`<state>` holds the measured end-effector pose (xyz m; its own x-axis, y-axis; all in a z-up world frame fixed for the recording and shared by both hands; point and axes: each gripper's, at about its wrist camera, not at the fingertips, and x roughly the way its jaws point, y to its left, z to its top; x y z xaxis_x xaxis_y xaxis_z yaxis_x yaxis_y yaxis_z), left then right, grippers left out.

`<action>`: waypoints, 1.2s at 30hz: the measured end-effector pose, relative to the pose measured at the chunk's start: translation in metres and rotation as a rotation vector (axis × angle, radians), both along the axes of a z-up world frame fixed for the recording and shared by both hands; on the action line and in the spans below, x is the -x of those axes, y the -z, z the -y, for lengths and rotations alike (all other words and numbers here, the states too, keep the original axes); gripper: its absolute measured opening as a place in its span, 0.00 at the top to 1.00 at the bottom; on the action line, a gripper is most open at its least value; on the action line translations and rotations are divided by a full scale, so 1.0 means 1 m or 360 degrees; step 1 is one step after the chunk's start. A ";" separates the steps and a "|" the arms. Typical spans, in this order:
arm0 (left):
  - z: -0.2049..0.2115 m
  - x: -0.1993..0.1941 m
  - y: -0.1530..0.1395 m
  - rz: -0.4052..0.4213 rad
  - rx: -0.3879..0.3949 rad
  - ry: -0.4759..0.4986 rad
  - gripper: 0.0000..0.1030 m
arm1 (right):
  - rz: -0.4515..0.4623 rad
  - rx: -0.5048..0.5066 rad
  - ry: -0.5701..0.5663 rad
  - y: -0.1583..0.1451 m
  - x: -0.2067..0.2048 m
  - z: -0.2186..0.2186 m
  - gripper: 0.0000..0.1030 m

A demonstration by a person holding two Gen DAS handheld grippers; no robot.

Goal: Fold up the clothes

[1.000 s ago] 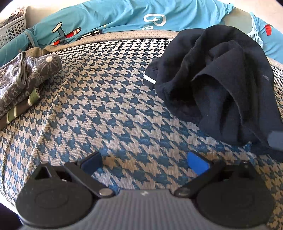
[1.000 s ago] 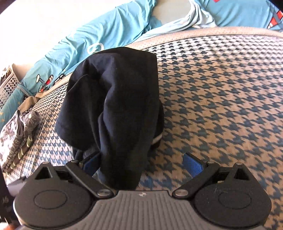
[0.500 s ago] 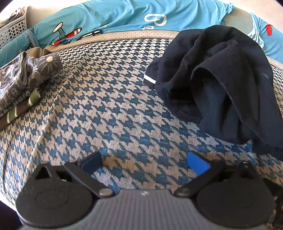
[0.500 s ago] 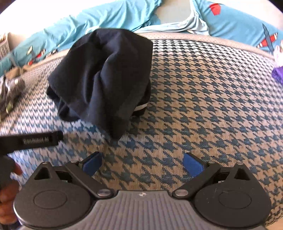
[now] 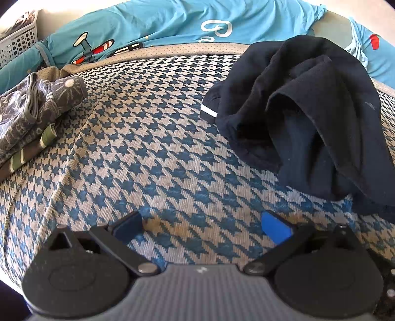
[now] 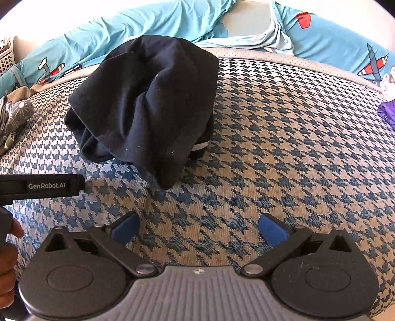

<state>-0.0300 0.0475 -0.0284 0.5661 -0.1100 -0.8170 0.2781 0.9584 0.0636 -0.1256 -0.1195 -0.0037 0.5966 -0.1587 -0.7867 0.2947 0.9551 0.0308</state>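
A crumpled dark navy garment (image 5: pixel 303 111) with a white-edged hem lies in a heap on the blue-and-beige houndstooth surface (image 5: pixel 160 153). In the right wrist view the same garment (image 6: pixel 148 98) sits ahead and a little left. My left gripper (image 5: pixel 201 226) is open low over the bare pattern, to the left of and nearer than the heap, with nothing between its blue pads. My right gripper (image 6: pixel 198 228) is also open and empty, a short way in front of the heap. The left gripper's body (image 6: pixel 42 185) and a hand (image 6: pixel 8 249) show at that view's left edge.
Folded grey patterned clothes (image 5: pixel 32 116) are stacked at the far left. A turquoise sheet with aeroplane prints (image 5: pixel 172 22) runs along the back. A white perforated basket (image 5: pixel 19 39) stands at the back left. Purple cloth (image 6: pixel 387 113) lies at the right edge.
My right gripper let go of the navy garment, which dropped into a heap, and drew back from it. The left gripper has barely moved.
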 end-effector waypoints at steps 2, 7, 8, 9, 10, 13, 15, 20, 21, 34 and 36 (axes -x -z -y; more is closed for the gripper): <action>0.000 0.000 0.000 0.0003 -0.0001 0.0001 0.00 | 0.0003 0.0007 0.0000 0.000 0.000 -0.001 0.00; -0.001 0.001 0.000 0.0007 0.0000 0.0006 0.00 | -0.0005 0.0005 -0.0002 -0.001 0.000 -0.001 0.00; -0.002 0.001 0.001 0.0008 0.0001 0.0008 0.00 | -0.0005 0.0006 -0.0004 -0.001 0.000 -0.001 0.00; -0.002 0.001 0.001 0.0008 0.0001 0.0008 0.00 | -0.0006 0.0007 -0.0005 -0.001 0.000 -0.001 0.00; -0.001 0.001 0.001 0.0009 0.0002 0.0008 0.00 | -0.0005 0.0007 -0.0003 -0.001 0.000 -0.001 0.00; -0.001 0.001 0.001 0.0010 0.0003 0.0009 0.00 | 0.0000 0.0010 -0.0001 -0.001 0.001 -0.002 0.00; -0.001 0.001 0.001 0.0012 0.0004 0.0009 0.00 | 0.0003 0.0012 -0.0004 -0.001 0.001 -0.001 0.00; -0.001 0.001 0.000 0.0010 0.0005 0.0010 0.00 | 0.0005 0.0015 -0.0003 -0.001 0.001 -0.002 0.00; -0.001 0.001 0.000 0.0010 0.0005 0.0009 0.00 | 0.0007 0.0018 -0.0004 0.000 0.001 -0.002 0.00; -0.002 0.003 0.000 0.0010 0.0005 0.0017 0.00 | 0.0008 0.0033 -0.0017 -0.001 0.002 -0.003 0.00; -0.002 0.003 0.000 0.0010 0.0006 0.0016 0.00 | 0.0009 0.0037 -0.0018 0.000 0.003 -0.004 0.00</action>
<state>-0.0333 0.0500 -0.0287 0.5699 -0.1187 -0.8131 0.2873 0.9559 0.0618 -0.1282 -0.1157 -0.0033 0.6028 -0.1702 -0.7795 0.2839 0.9588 0.0102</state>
